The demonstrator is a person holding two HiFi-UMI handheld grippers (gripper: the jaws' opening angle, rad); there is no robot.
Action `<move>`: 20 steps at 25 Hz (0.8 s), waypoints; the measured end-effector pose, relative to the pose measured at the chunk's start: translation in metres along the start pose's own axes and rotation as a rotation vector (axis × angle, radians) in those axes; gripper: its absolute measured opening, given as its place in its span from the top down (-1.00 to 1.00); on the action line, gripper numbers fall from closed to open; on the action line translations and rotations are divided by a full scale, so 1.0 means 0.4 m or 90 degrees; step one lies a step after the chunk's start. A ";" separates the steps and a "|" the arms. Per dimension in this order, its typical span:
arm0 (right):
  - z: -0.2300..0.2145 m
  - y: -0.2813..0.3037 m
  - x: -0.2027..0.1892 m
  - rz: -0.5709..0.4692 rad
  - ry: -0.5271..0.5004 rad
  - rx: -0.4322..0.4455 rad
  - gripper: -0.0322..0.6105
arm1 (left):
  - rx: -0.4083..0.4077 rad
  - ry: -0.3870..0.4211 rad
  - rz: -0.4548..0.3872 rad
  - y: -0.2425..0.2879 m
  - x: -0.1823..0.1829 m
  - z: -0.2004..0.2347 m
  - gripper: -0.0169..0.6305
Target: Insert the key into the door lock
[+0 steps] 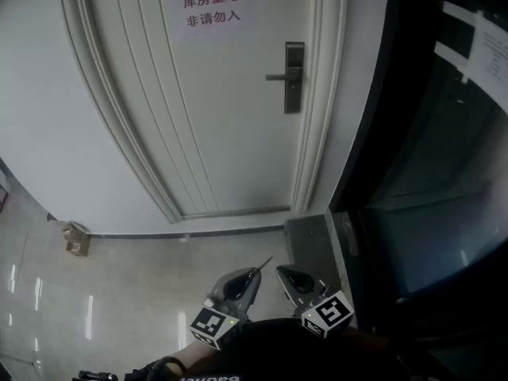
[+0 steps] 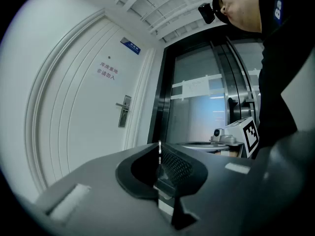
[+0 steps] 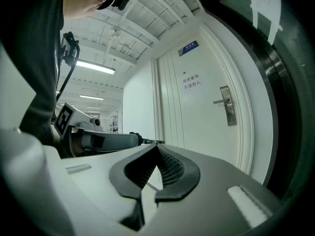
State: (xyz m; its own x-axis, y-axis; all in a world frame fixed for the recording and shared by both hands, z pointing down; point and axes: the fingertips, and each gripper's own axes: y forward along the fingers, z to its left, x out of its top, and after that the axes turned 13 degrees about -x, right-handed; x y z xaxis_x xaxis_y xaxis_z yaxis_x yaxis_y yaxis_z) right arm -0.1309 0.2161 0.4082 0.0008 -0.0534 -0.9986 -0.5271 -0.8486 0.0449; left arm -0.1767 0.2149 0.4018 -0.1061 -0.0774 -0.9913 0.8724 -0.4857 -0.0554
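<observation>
The white door [image 1: 214, 109] carries a metal lock plate with a lever handle [image 1: 294, 76], far ahead of both grippers. In the left gripper view the lock [image 2: 124, 111] sits left of the jaws. My left gripper [image 1: 254, 274] is shut on a thin silver key [image 1: 263, 263], whose blade pokes forward; in its own view the key [image 2: 159, 150] shows edge-on between the pads. Just to its right, my right gripper [image 1: 283, 272] is held with its jaws closed tip to tip and nothing between them. The right gripper view shows the lock [image 3: 226, 105] and the key tip [image 3: 156, 142].
A paper sign with red print [image 1: 211, 10] hangs on the door. Dark glass doors in a black frame [image 1: 429, 173] stand at the right. A small brown box [image 1: 76, 239] lies on the glossy floor by the left wall.
</observation>
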 end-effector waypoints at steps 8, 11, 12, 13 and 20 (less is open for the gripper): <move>-0.001 -0.004 -0.006 0.006 0.007 0.001 0.89 | -0.001 -0.003 0.006 0.006 -0.006 -0.003 0.85; -0.014 -0.010 -0.013 -0.005 0.018 0.004 0.89 | 0.002 -0.008 0.005 0.010 -0.009 -0.006 0.85; -0.019 -0.013 -0.011 -0.009 0.025 0.004 0.89 | 0.004 -0.010 0.004 0.012 -0.010 -0.006 0.85; -0.025 -0.016 -0.009 -0.013 0.028 0.002 0.89 | 0.006 -0.013 0.004 0.015 -0.012 -0.006 0.85; -0.067 -0.029 -0.022 -0.006 0.048 -0.018 0.89 | 0.013 -0.030 0.011 0.038 -0.028 -0.008 0.85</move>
State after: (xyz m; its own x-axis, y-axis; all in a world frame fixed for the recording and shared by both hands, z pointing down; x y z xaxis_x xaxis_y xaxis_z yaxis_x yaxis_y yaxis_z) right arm -0.1021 0.2125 0.4174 0.0707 -0.0842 -0.9939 -0.5031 -0.8634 0.0374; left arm -0.1606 0.2113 0.4118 -0.1141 -0.1267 -0.9854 0.8644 -0.5015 -0.0356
